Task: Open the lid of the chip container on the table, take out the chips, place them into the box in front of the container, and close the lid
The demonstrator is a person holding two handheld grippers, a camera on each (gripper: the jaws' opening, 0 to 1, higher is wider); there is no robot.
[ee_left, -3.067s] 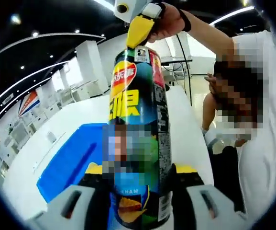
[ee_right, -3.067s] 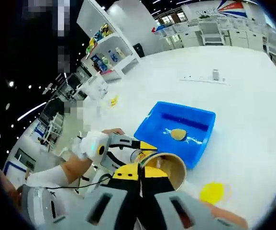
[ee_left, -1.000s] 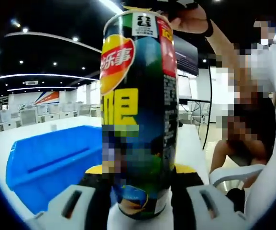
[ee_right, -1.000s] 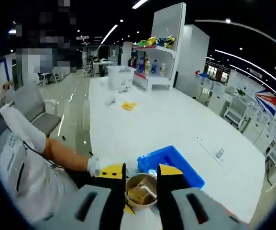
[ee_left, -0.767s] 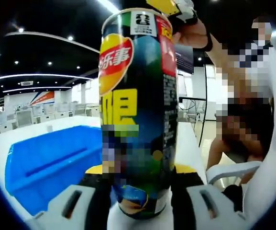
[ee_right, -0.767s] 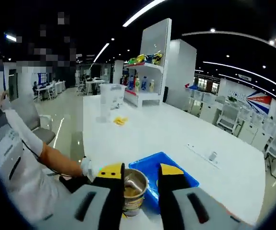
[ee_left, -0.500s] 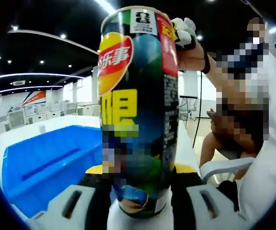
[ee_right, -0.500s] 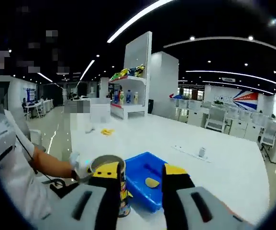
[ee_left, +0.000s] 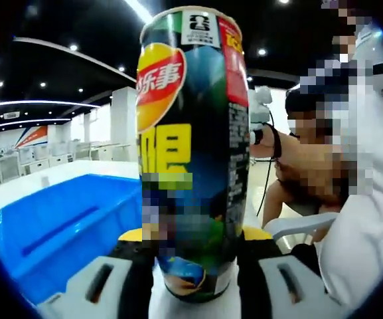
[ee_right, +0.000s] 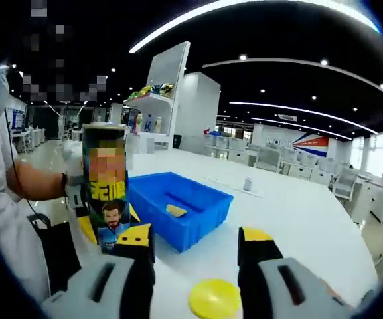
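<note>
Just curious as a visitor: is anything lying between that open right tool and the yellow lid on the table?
Nothing visible does. The yellow lid lies on bare white table between the right tool's open jaws.

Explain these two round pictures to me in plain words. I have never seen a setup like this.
No robot here: a person holds a hand-held gripper in each hand, and each one carries a fisheye camera looking out along its own two jaws. In the left gripper view, the left hand-held gripper is clamped on a tall chip can, standing upright. In the right gripper view, the right hand-held gripper is open and holds nothing. Ahead of it on the white table stand the same can, a blue box with a chip inside, and a yellow lid lying near the jaws.
</note>
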